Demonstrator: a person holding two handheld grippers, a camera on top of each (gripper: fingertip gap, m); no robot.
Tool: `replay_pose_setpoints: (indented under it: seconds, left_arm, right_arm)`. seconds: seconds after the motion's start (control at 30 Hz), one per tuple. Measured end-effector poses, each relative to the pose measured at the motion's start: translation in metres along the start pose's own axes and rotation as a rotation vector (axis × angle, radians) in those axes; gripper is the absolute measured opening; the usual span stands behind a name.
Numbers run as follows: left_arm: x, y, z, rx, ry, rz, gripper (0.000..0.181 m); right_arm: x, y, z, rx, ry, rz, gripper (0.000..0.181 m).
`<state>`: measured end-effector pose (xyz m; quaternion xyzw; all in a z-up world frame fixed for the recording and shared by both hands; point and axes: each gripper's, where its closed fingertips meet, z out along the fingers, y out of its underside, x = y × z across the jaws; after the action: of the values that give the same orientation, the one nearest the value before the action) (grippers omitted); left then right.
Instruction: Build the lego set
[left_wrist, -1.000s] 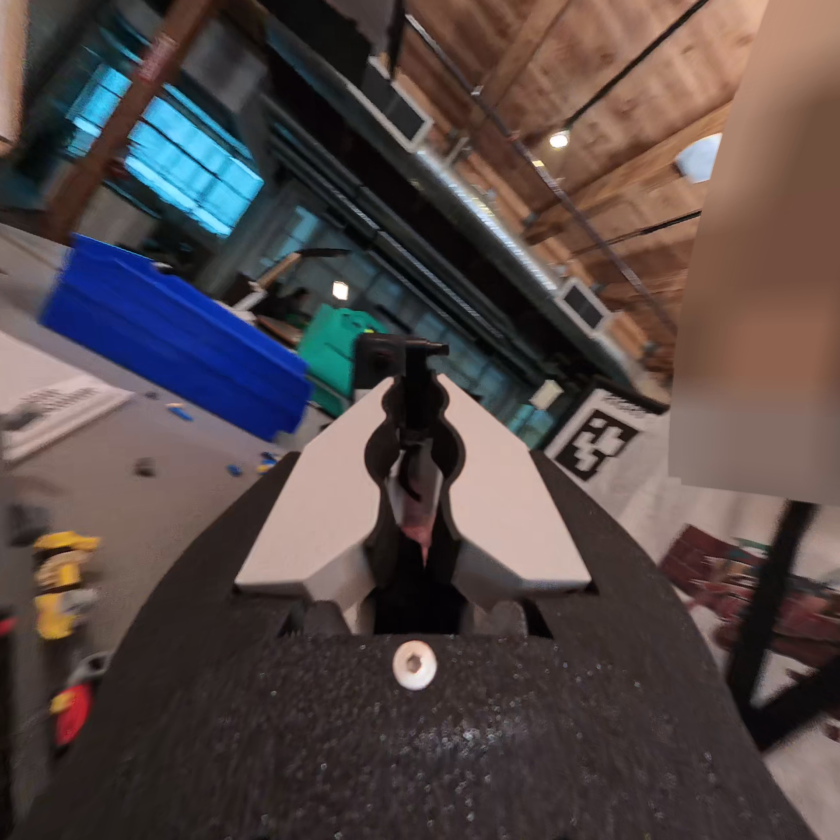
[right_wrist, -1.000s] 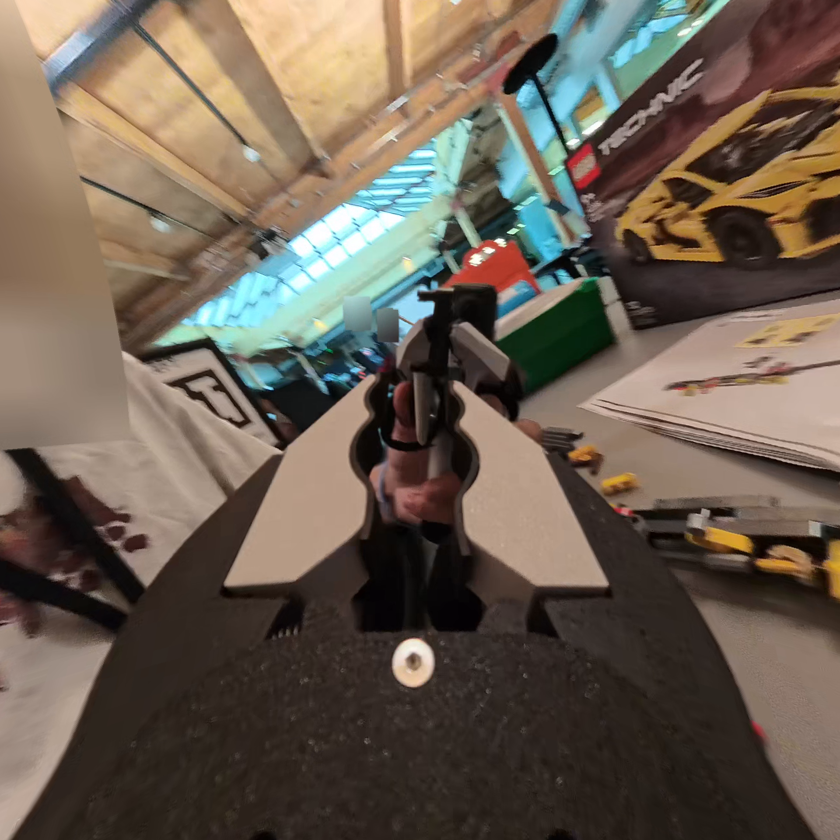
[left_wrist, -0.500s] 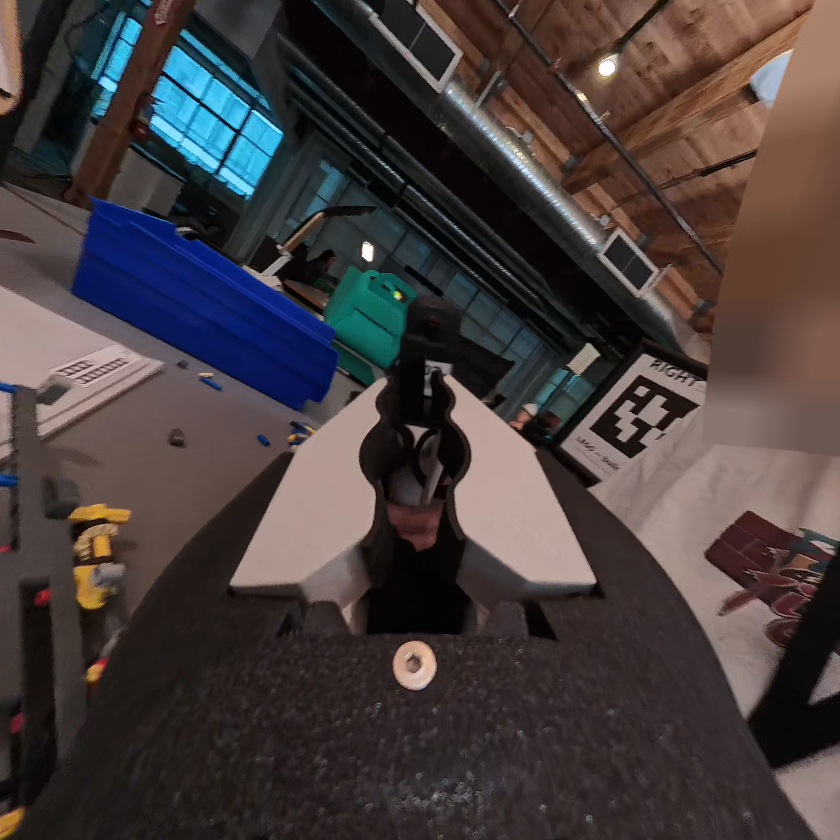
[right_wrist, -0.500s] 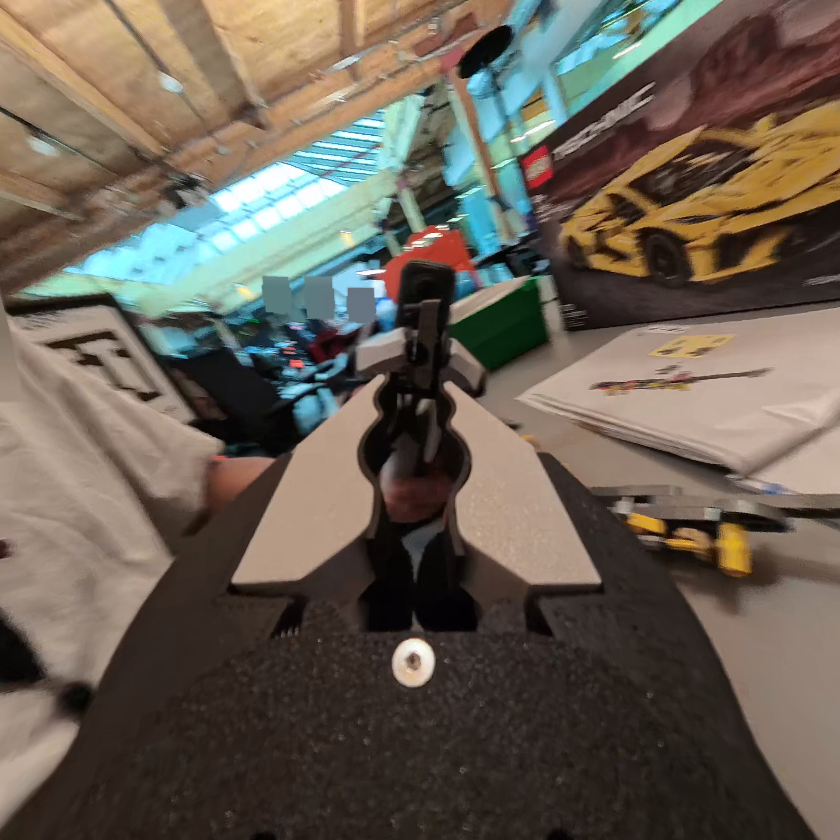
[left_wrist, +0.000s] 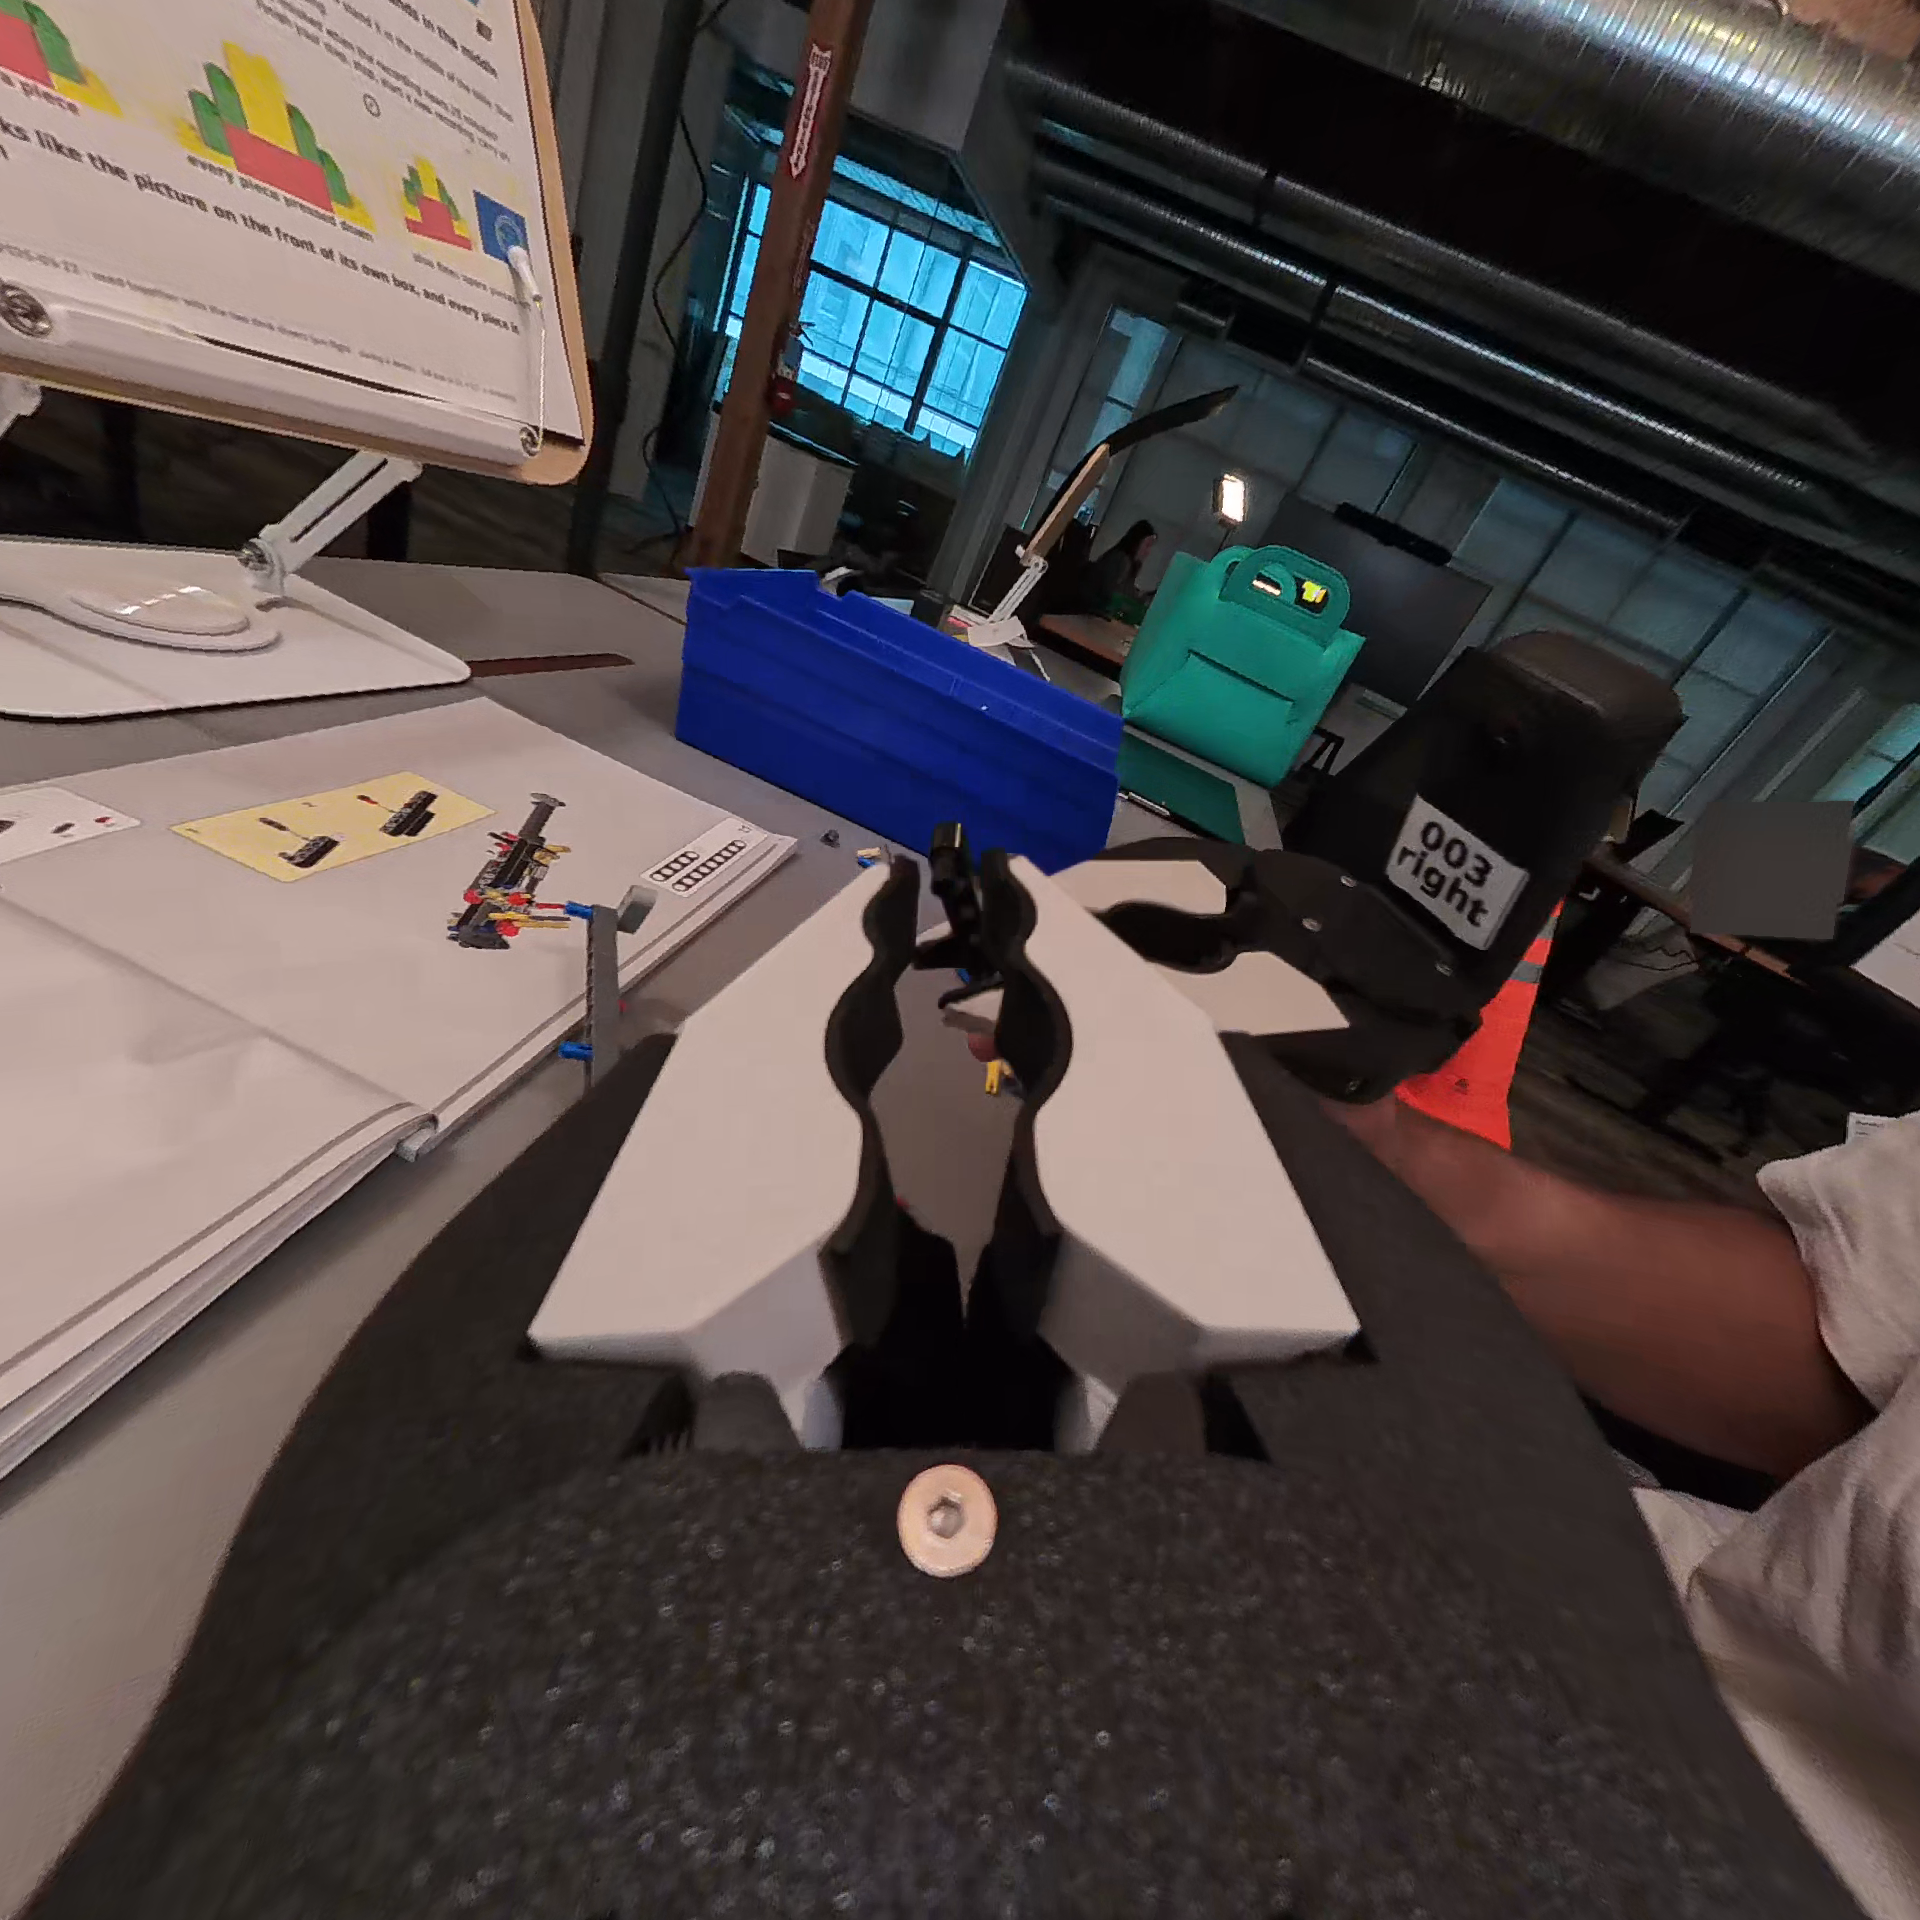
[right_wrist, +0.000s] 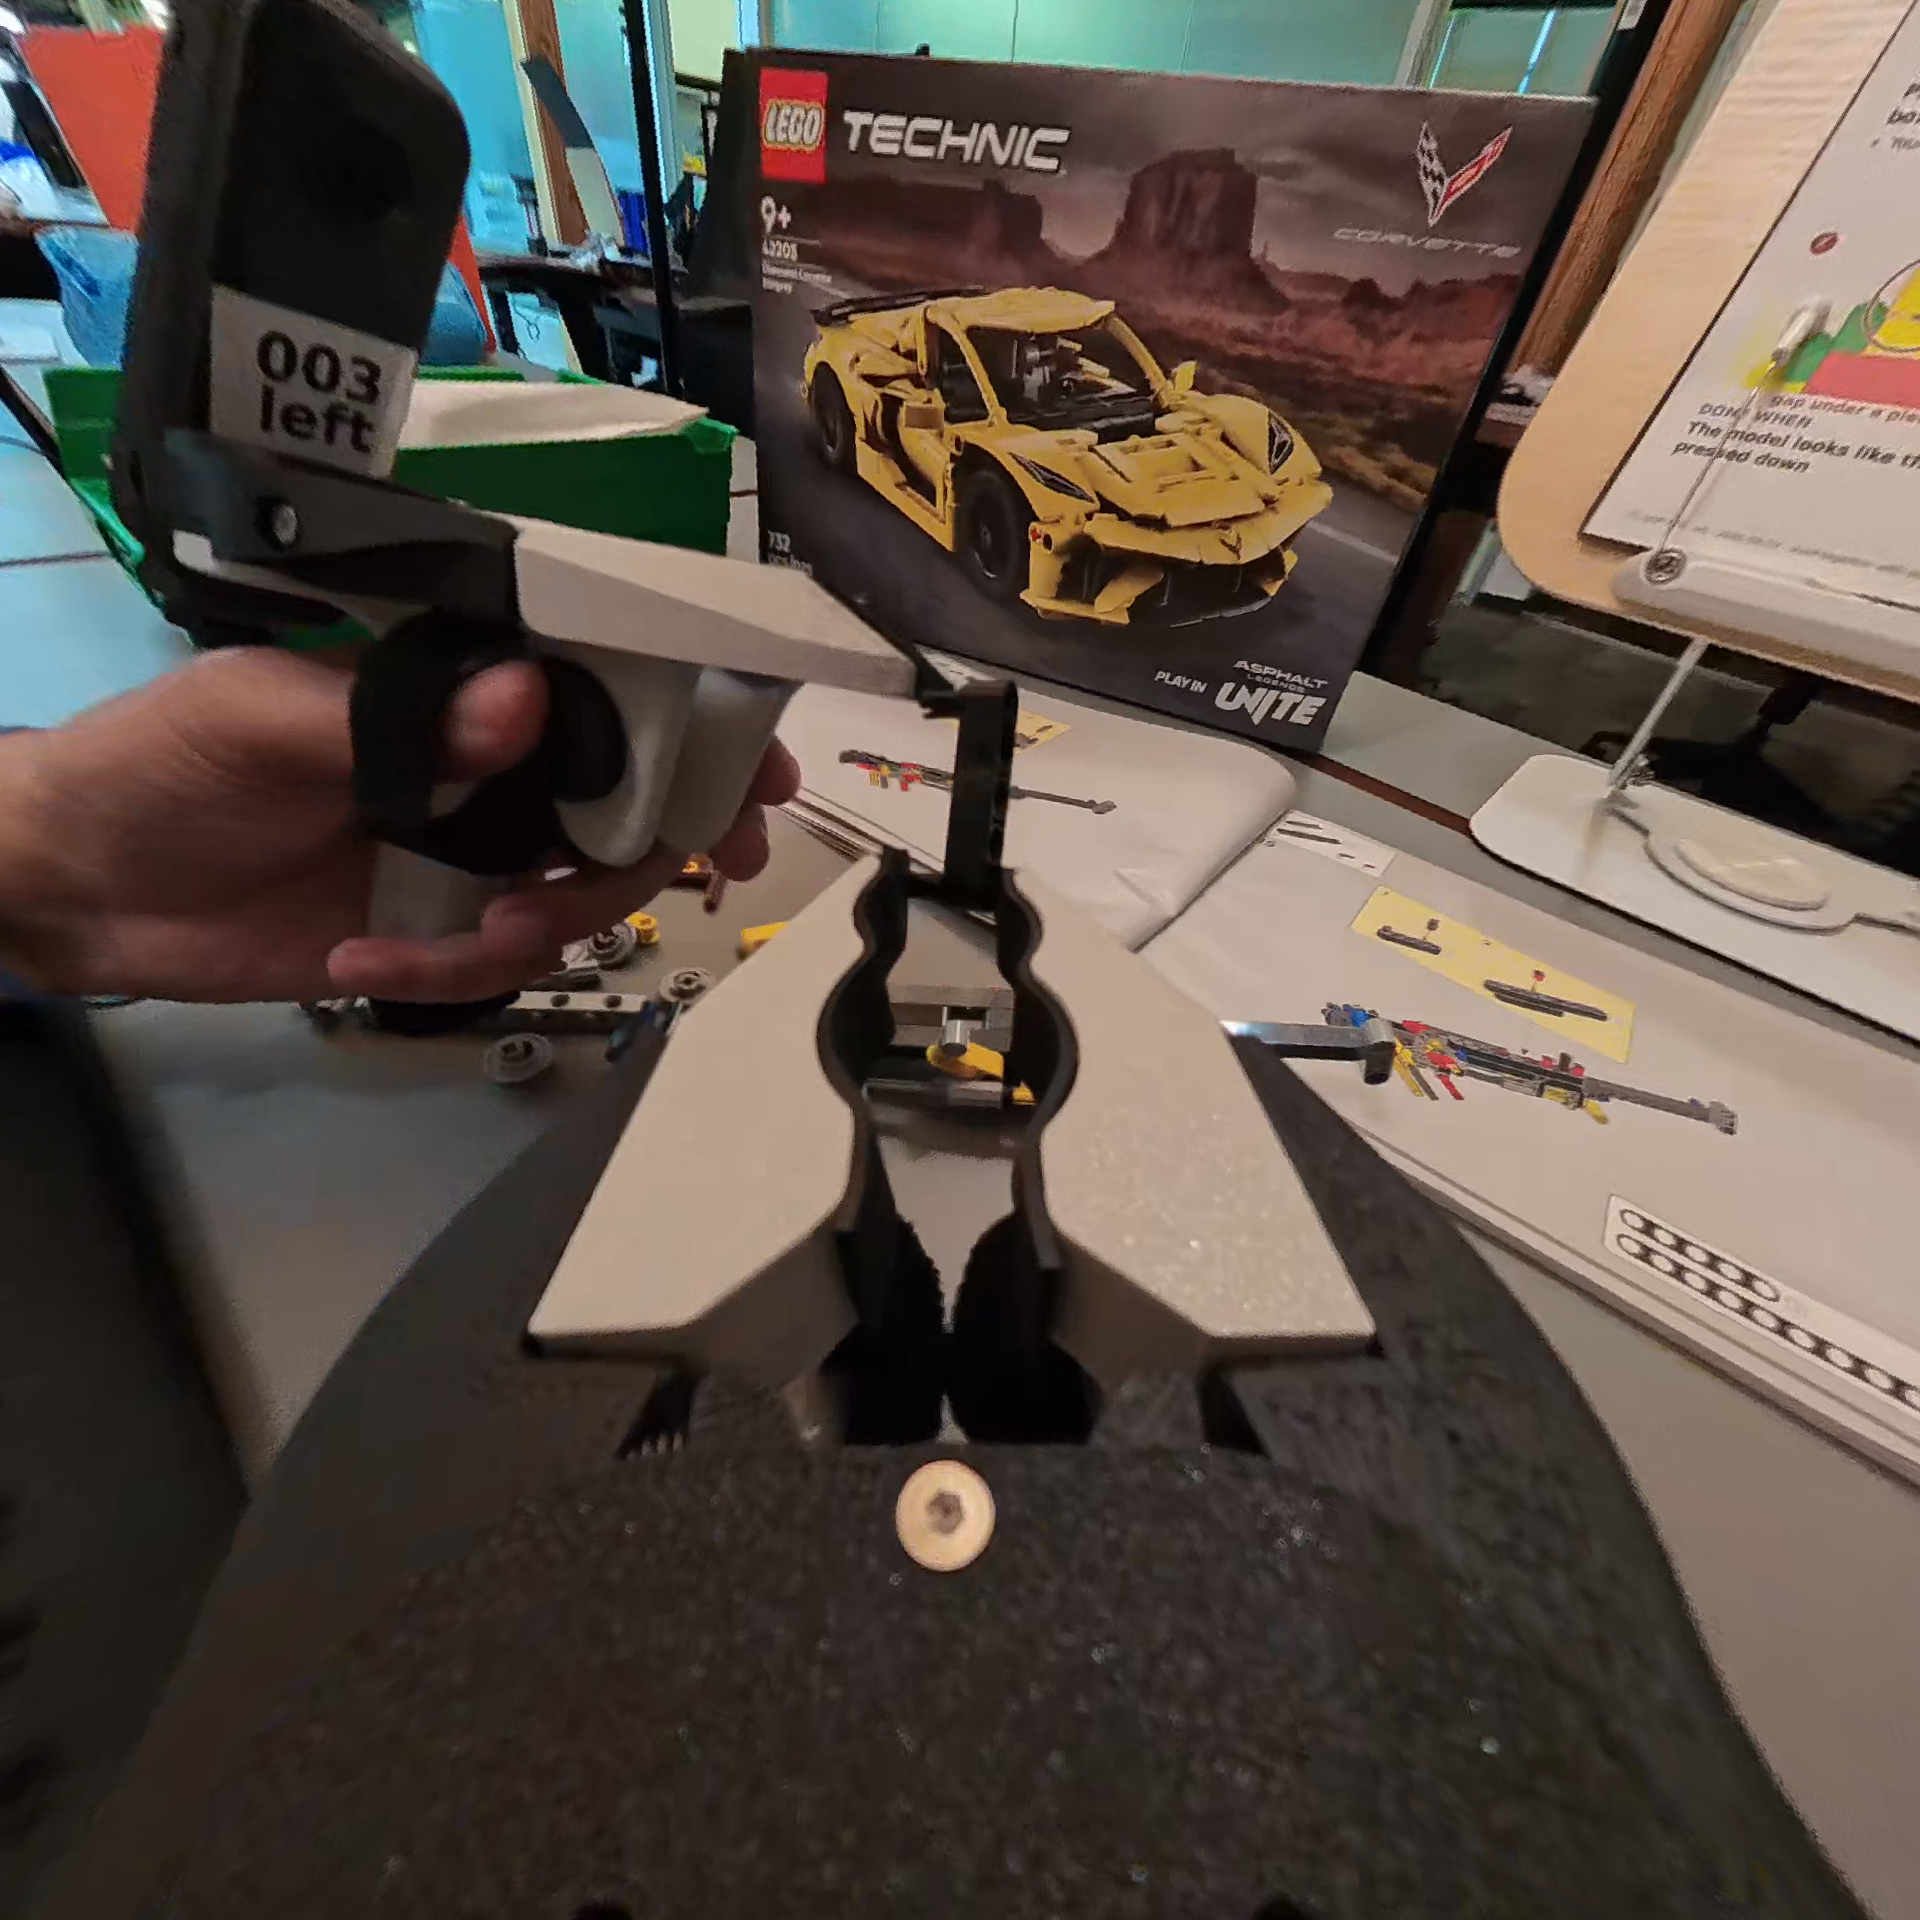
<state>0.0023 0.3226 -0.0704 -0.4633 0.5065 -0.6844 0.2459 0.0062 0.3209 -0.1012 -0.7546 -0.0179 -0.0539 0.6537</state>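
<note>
Black beam (right_wrist: 980, 790) is pinched by both the left hand-held gripper (right_wrist: 920, 681) and right hand-held gripper (right_wrist: 951, 878); keep it straight, press gently.

Left gripper (left_wrist: 951, 883) fingertips closed on a small black lego piece (left_wrist: 954, 894), held above the grey table (left_wrist: 156, 1538). Right gripper (left_wrist: 1164, 914) enters from the right, just beside the left tips, its tips hidden behind the left finger; its black body carries a white label. Bare forearm (left_wrist: 1621, 1299) and white sleeve at right edge. Open instruction booklet (left_wrist: 260, 987) lies left on the table; a thin grey beam (left_wrist: 603, 987) with blue pins stands upright at its near edge. Blue bin (left_wrist: 894, 717) behind, green bag (left_wrist: 1236, 665) past it. Document stand (left_wrist: 281, 208) with printed sheet at upper left
</note>
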Motion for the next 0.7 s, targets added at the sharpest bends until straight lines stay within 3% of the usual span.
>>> replay_pose_setpoints:
  seconds: [0.37, 0.6, 0.7]
  left_arm:
    - [0.001, 0.003, 0.001, -0.025, -0.009, 0.036, 0.005]
    - [0.01, 0.001, 0.0, -0.025, 0.046, 0.035, 0.004]
    - [0.021, -0.008, -0.005, 0.015, 0.138, -0.015, 0.003]
  right_arm:
    - [-0.004, 0.0, 0.0, -0.005, 0.009, -0.062, 0.016]
    - [-0.007, -0.003, -0.002, 0.012, 0.0, -0.084, 0.016]
    - [-0.016, -0.019, -0.011, 0.109, -0.064, -0.044, 0.018]
